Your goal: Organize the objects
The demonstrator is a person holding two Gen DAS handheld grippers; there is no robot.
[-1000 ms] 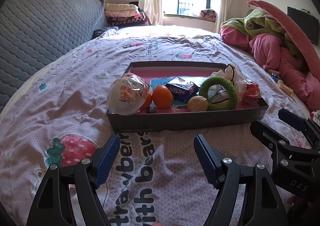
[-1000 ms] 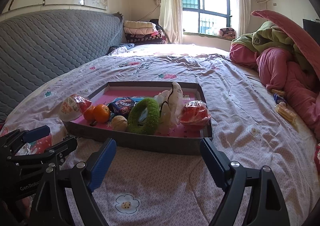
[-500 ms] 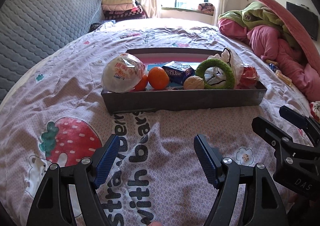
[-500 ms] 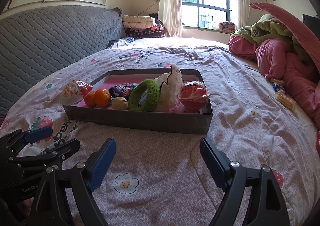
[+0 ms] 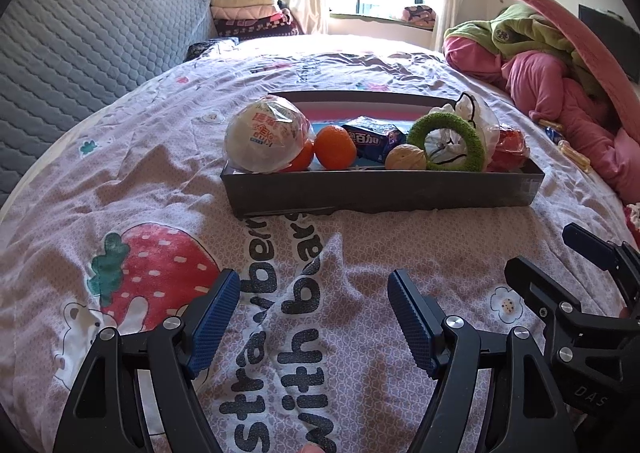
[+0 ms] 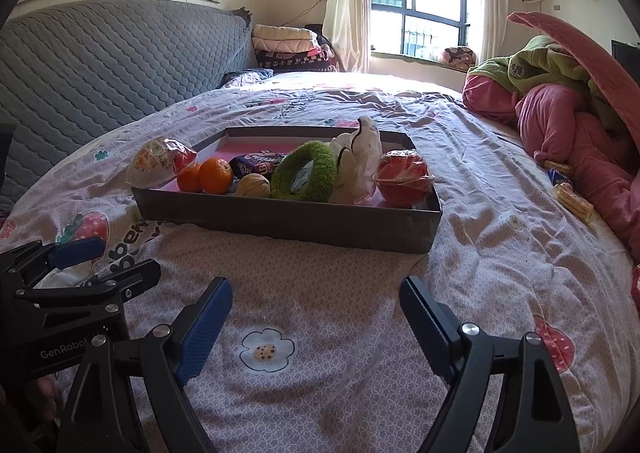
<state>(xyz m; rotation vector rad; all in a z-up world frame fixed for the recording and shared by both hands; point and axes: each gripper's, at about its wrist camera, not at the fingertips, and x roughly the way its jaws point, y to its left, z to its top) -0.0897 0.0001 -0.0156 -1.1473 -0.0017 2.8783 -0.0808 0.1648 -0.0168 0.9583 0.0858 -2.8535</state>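
Bedspread (image 5: 280, 353) reads "strawberry with bears" | left gripper (image 5: 314, 293) and right gripper (image 6: 316, 305) — both spread wide, empty | tray (image 5: 380, 193) of snacks ahead — "GenRobot" on casing.

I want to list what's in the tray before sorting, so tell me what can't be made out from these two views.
- Second orange: left wrist view, mostly hidden behind the wrapped white ball.
- Blue packet: both views, its print is too small and partly blocked by the orange and walnut.
- White bag: contents unreadable behind the green ring.
- Tray floor: near wall hides the items' bases.
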